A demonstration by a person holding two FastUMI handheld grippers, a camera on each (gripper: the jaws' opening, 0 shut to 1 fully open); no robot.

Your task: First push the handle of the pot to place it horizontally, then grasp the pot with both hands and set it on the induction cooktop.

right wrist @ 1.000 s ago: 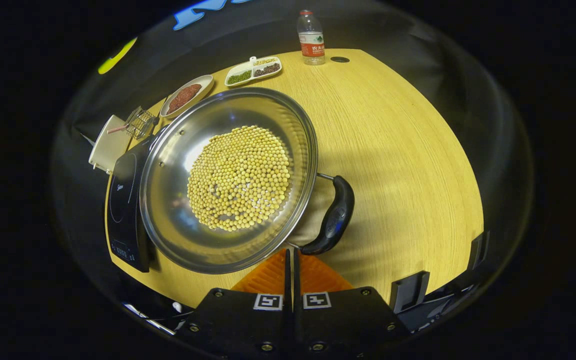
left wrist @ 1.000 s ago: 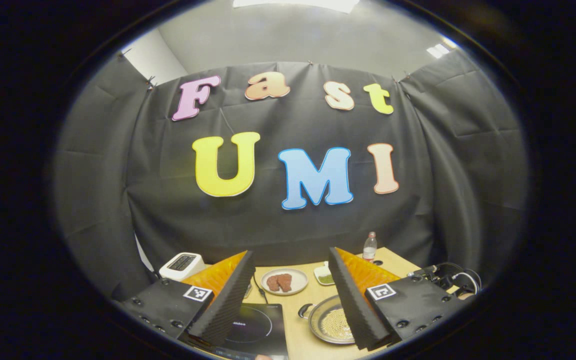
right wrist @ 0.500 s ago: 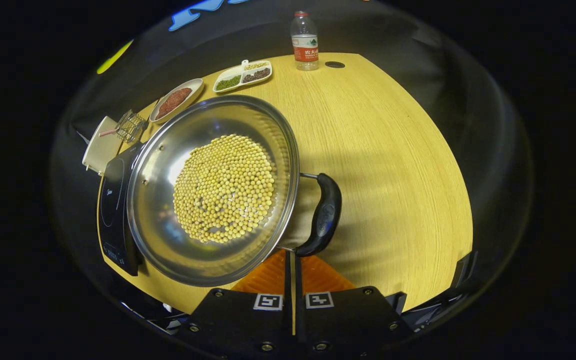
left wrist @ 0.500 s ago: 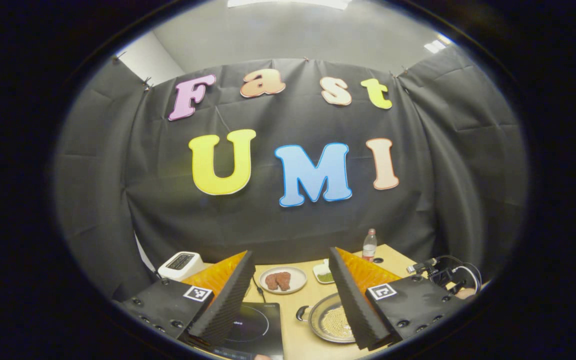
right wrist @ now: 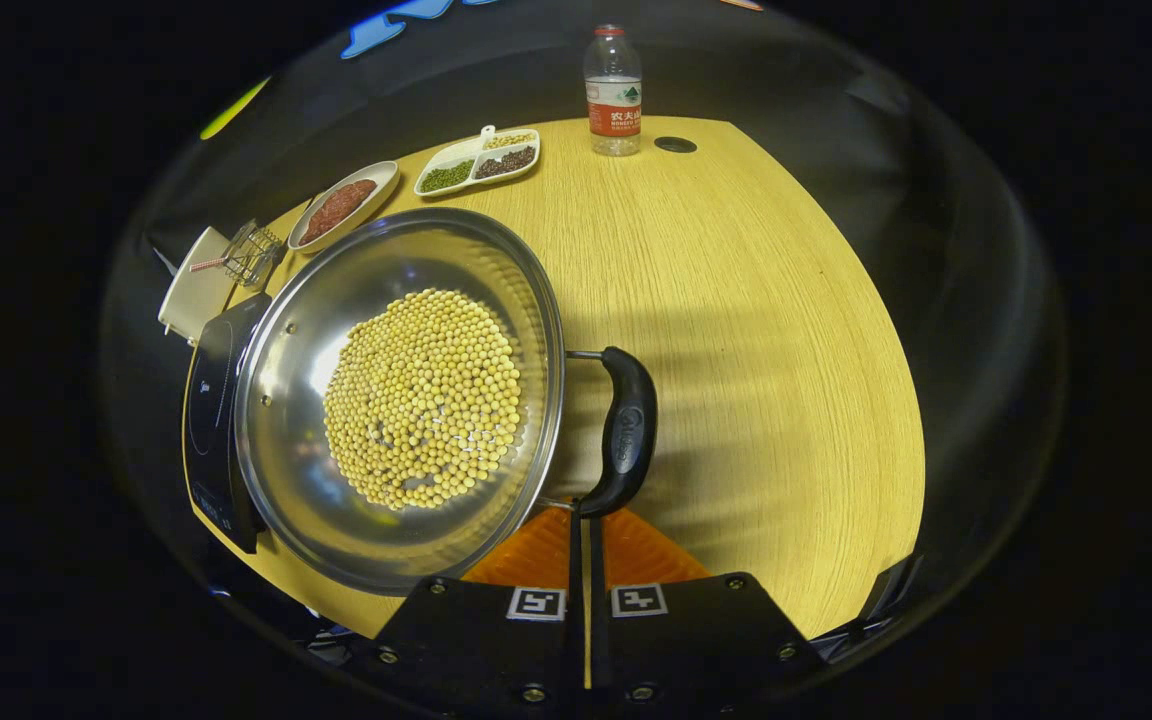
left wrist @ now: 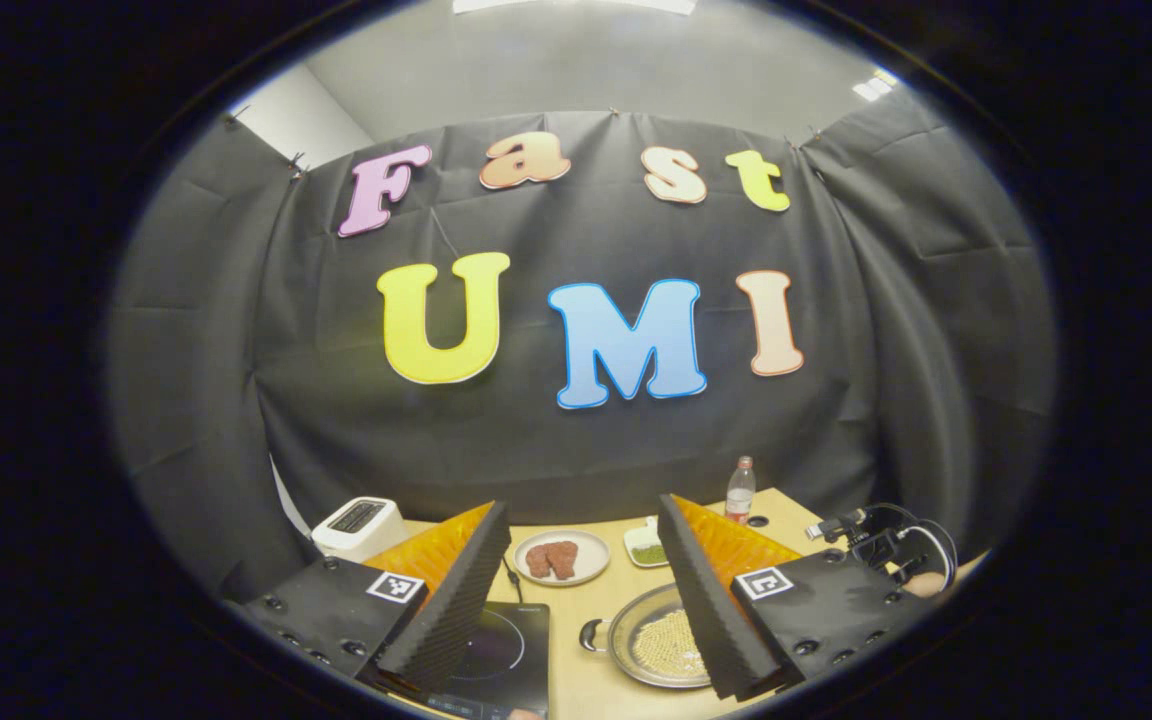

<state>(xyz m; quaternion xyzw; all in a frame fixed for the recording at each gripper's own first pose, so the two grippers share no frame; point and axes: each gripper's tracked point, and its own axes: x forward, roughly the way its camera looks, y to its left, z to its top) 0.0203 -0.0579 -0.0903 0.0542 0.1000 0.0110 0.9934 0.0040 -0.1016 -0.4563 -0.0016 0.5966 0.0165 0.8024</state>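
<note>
In the right gripper view, the shiny round steel pot filled with yellow beans sat left of centre on the pale wooden tabletop, its black curved handle to the right of its rim. The right gripper was clenched with nothing between its fingers, its tip just below the handle's lower end. The black flat induction cooktop lay at the pot's left edge. In the left gripper view, the left gripper was spread wide and empty above the tabletop.
</note>
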